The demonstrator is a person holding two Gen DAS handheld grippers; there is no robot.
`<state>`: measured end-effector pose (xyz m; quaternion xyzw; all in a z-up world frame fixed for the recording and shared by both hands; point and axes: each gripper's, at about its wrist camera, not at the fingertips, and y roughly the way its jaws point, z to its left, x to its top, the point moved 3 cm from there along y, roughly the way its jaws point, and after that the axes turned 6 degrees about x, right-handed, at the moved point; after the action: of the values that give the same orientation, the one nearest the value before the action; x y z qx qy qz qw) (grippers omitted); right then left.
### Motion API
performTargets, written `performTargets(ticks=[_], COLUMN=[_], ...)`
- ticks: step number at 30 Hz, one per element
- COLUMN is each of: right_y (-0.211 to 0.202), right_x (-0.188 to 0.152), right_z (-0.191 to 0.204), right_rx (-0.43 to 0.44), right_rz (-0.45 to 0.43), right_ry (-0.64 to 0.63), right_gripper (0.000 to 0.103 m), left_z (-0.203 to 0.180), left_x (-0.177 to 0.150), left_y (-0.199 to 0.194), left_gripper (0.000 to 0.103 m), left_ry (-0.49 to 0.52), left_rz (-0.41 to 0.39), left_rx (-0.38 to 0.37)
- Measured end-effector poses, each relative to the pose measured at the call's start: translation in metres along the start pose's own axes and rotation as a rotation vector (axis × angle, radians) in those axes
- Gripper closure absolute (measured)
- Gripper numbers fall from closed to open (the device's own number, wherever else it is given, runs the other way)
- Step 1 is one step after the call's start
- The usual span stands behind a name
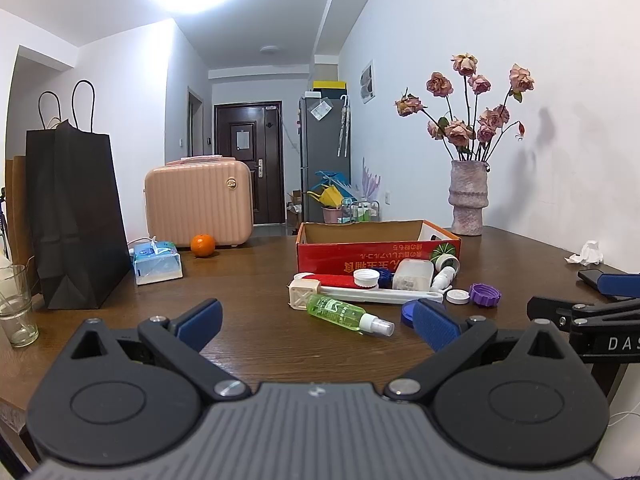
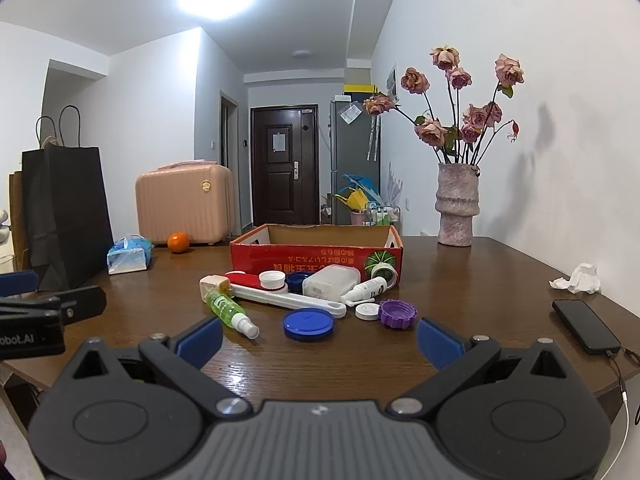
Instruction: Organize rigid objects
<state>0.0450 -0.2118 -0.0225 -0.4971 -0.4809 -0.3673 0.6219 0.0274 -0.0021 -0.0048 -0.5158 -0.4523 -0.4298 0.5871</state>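
- The left tool point(image 1: 318, 318) is spread wide and grasps nothing, above the near part of the wooden counter point(image 1: 248, 280).
- The right tool point(image 2: 320, 338) is likewise spread wide with nothing in it; its side shows at the right edge of the left wrist view.
- The rigid objects lie in a cluster just in front of the open red box point(image 2: 316, 254): a green spray bottle point(image 2: 230, 310) on its side, a blue lid point(image 2: 308, 323), a purple cap point(image 2: 397, 313), a small white cap point(image 2: 367, 312) and a long white tool handle point(image 2: 288, 299).
- Only the right wrist view shows the whole blue lid and the black phone point(image 2: 584, 326) with its cable.
- Only the left wrist view shows the drinking glass point(image 1: 16, 304) by the black paper bag point(image 1: 76, 216).
- Both views show the orange point(image 1: 203, 245), the tissue pack point(image 1: 157, 261), the pink case point(image 1: 199, 202) and the vase of roses point(image 1: 468, 202).
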Motion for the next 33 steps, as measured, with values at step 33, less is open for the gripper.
performTargets(ticks=[33], right_y=[-0.0016], right_x=[-0.0017], right_z=[0.0053], right_rx=[-0.003], right_rz=[-0.009], right_ry=[-0.019], right_gripper=[0.000], left_z=[0.0015], left_x=[-0.0026], left_y=[0.0061], left_gripper=[0.000], left_ry=[-0.003], left_rz=[0.023], left_rx=[0.002])
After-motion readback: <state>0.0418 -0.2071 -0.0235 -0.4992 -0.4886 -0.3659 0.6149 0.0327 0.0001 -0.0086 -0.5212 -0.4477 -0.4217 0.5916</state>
